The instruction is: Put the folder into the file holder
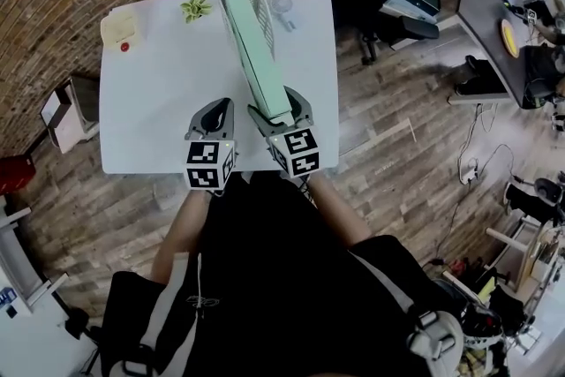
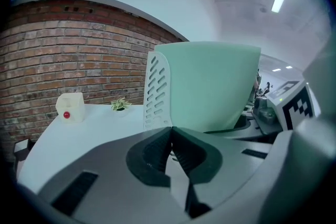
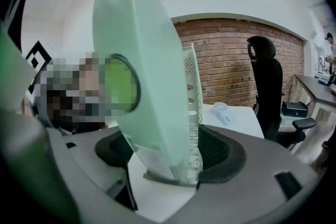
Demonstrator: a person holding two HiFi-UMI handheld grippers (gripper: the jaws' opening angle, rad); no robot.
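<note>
The folder point(image 1: 258, 57), mint green, stands on edge in the white perforated file holder point(image 1: 263, 13), its broad face lying against the holder's slotted wall. We see the folder's near end between the jaws of the right gripper point(image 1: 281, 106), which stand wide apart; a gap shows between the left pad and the folder, so the gripper is not clamped on it. The left gripper point(image 1: 216, 110) hangs just left of the file holder's near end, its jaws pressed together with nothing between them. The file holder stands on a white table point(image 1: 159, 101). A small potted plant point(image 1: 196, 8) sits left of the file holder, and a pale box with a red dot point(image 1: 119, 26) further left. A small white object point(image 1: 281, 6) lies just right of it.
</note>
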